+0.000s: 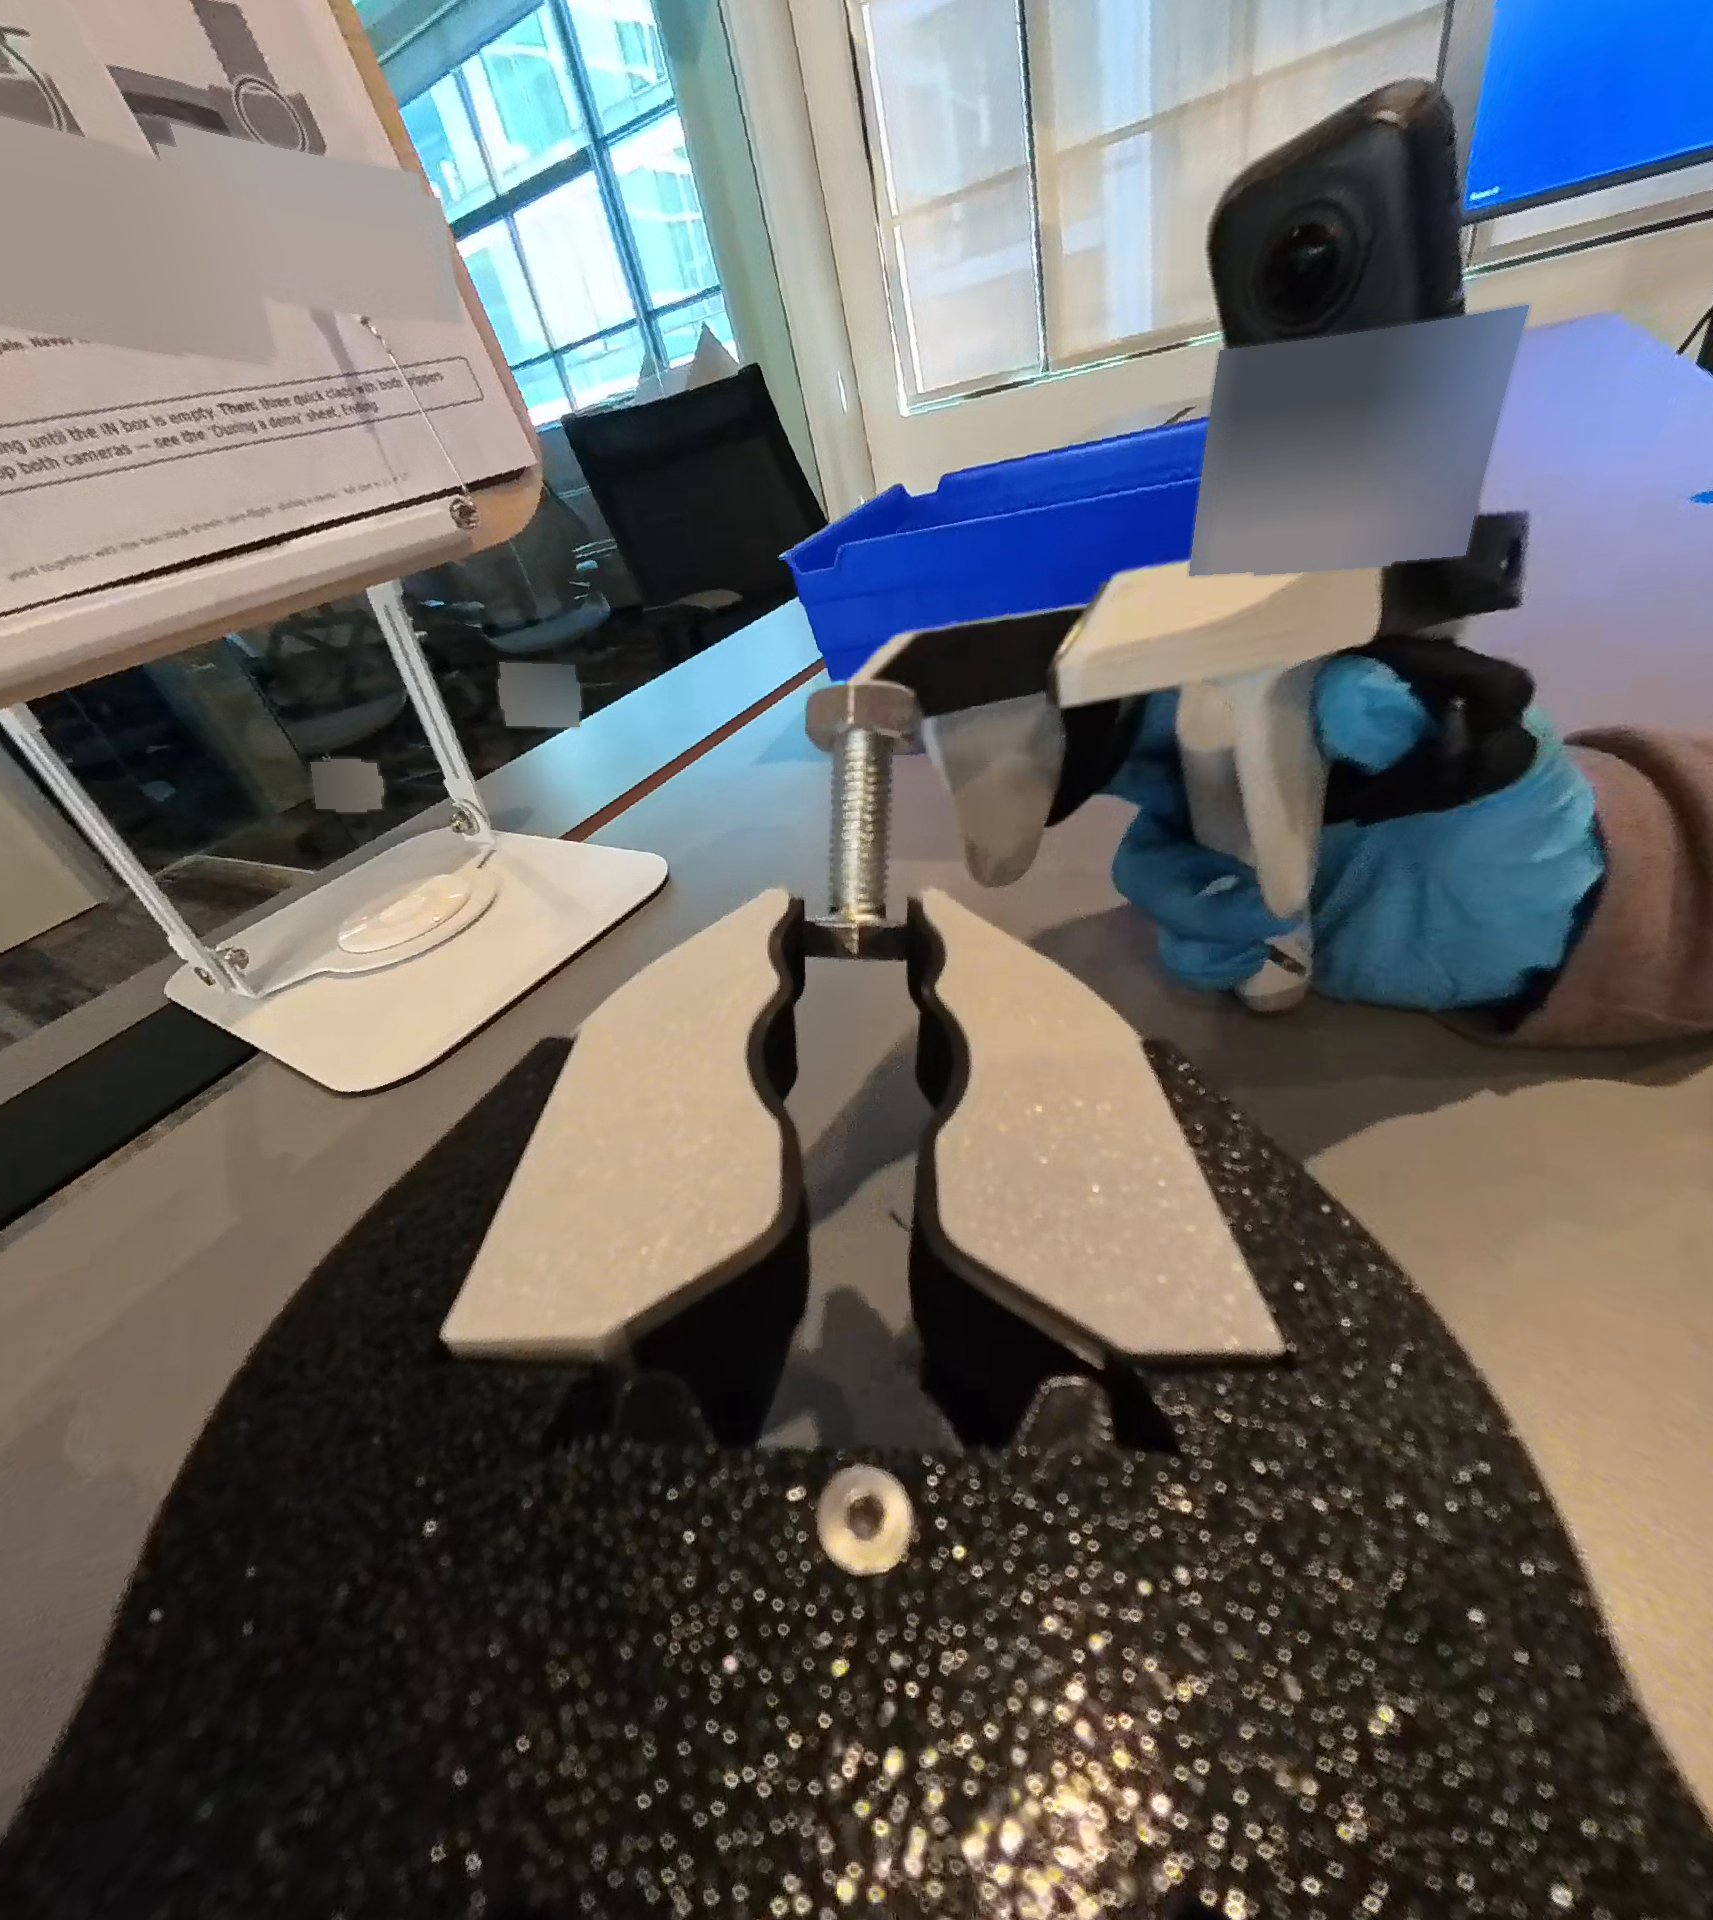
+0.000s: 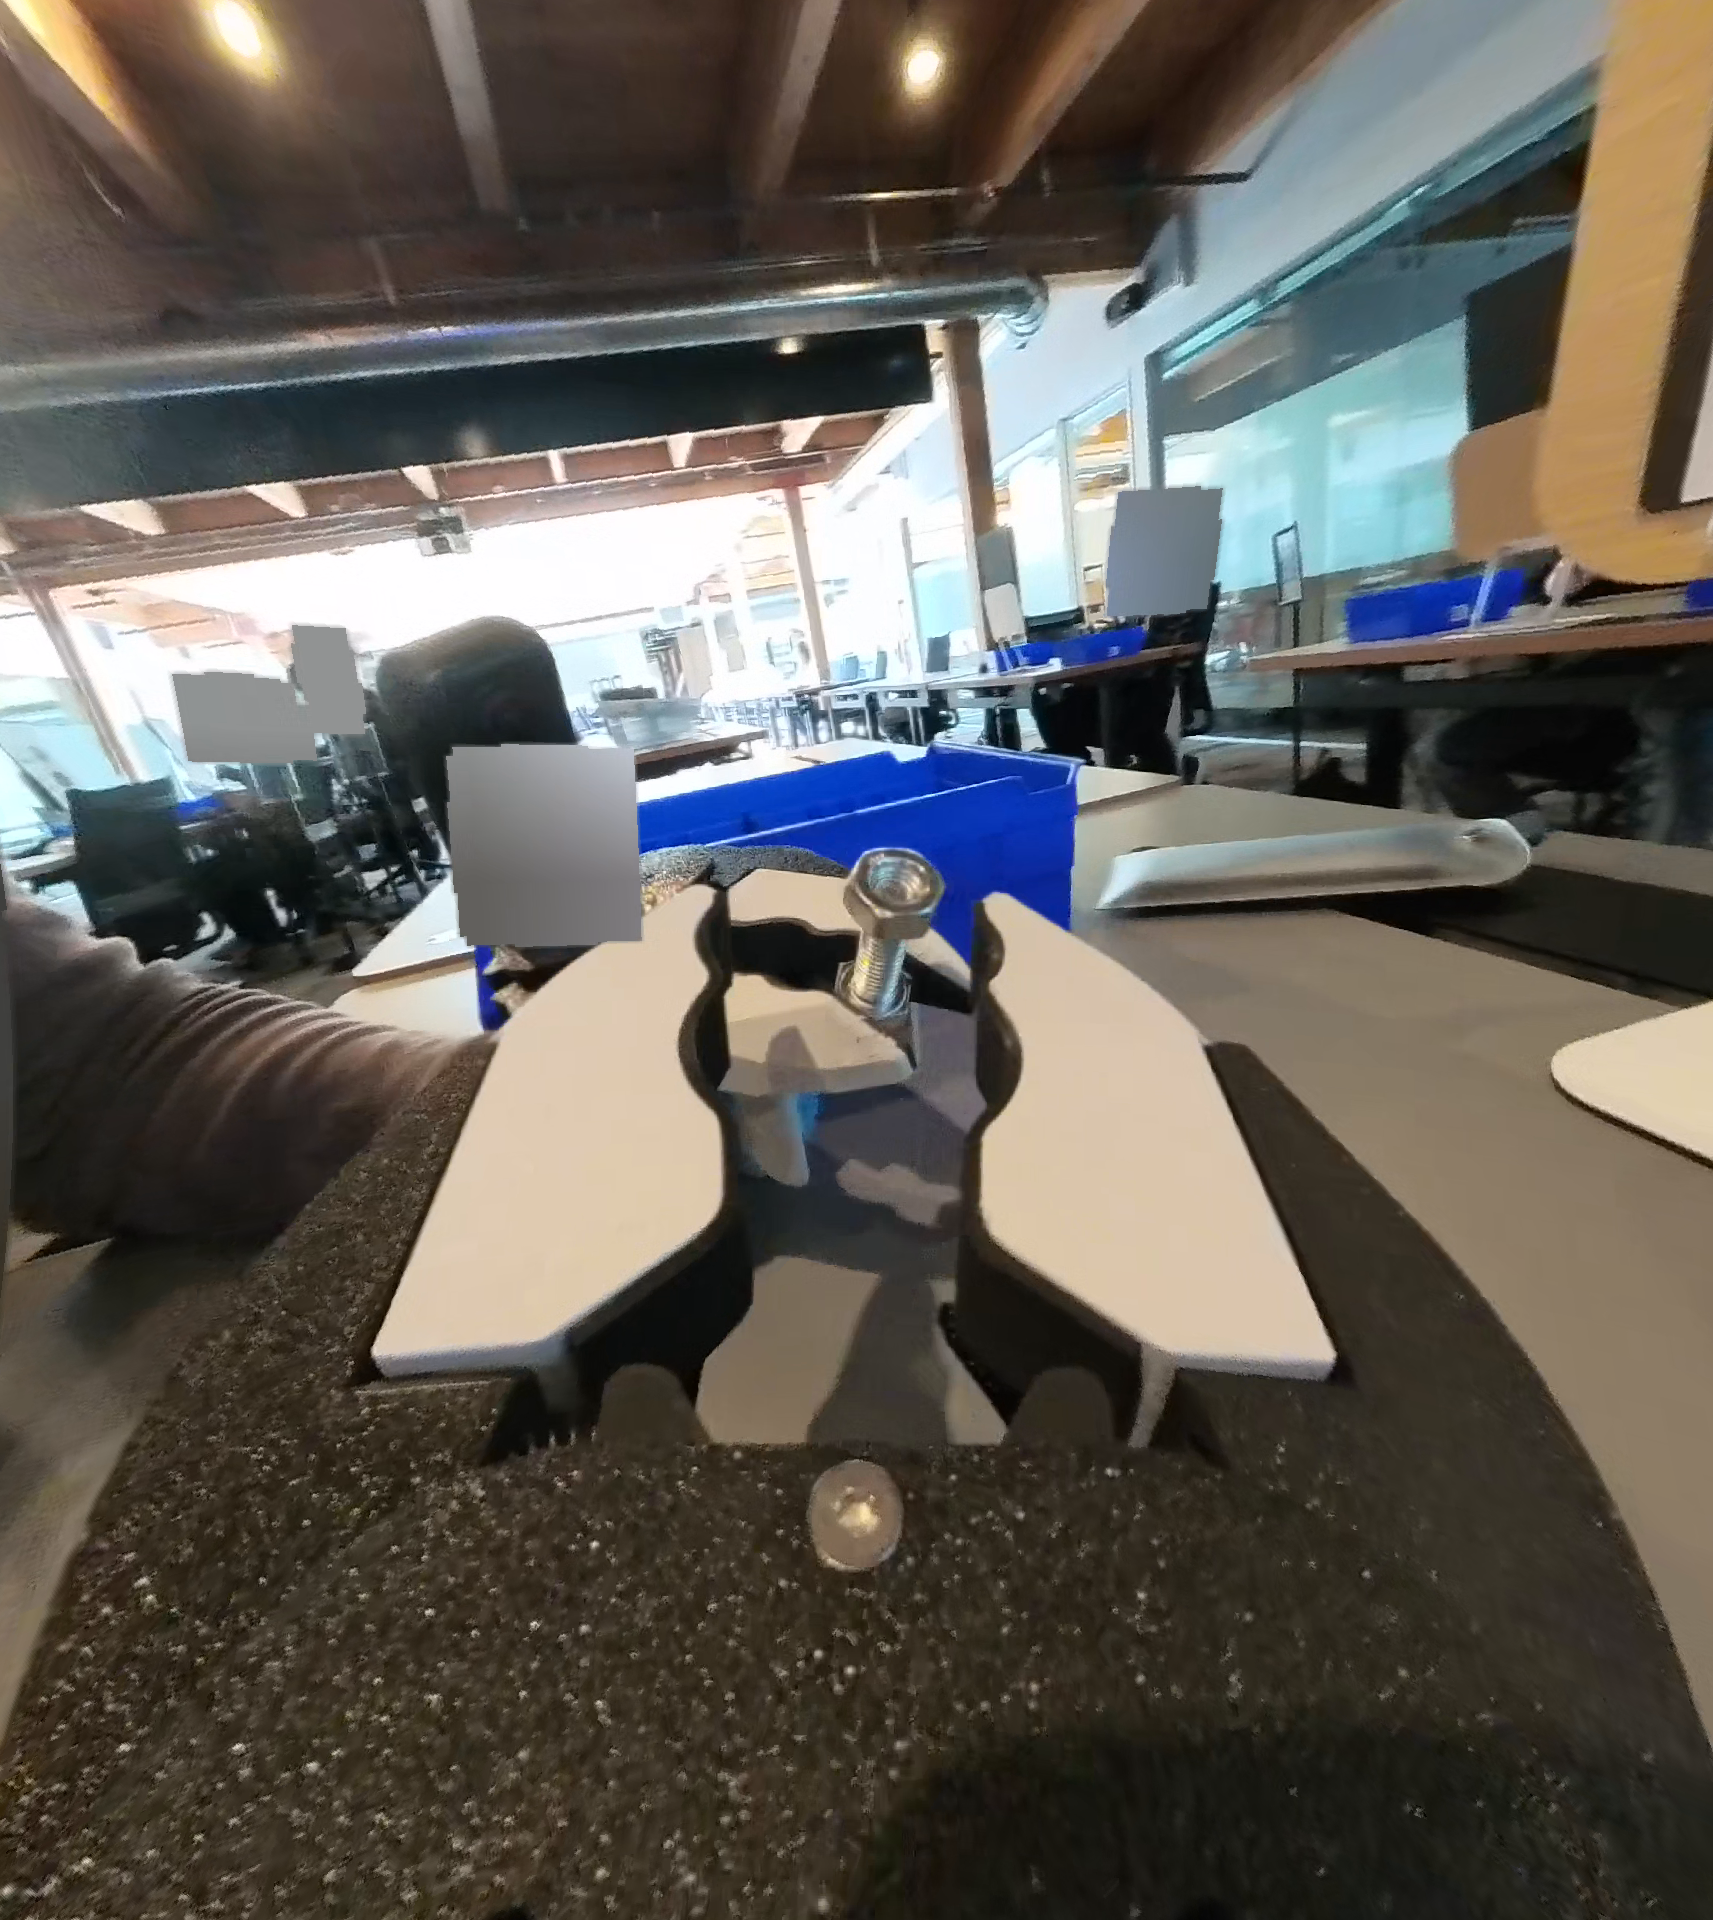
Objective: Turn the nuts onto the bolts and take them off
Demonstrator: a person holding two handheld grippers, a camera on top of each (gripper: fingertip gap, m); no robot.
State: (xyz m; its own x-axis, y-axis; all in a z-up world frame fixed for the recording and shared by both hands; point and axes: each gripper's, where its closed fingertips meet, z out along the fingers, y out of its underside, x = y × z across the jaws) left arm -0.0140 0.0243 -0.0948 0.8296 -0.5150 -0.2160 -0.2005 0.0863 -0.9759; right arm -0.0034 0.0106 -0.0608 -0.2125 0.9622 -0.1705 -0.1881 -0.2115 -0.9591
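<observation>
Left hand-held gripper (image 1: 854, 925) clamped on bolt (image 1: 862, 821) head, shank vertical, nut (image 1: 862, 715) at top. Right hand-held gripper (image 2: 847, 940) jaws apart, level with nut, just beside it; nearer arm for the spin.

The bolt (image 1: 858, 821) is bright silver steel with a threaded shank, standing upright above the grey bench (image 1: 1454, 1195). Its lower end is pinched between the tips of the left gripper (image 1: 854, 928). A silver hex nut (image 1: 862, 713) sits at the shank's top end, and in the right wrist view the nut's bore faces the camera, with the whole bolt leaning slightly to the left.
</observation>
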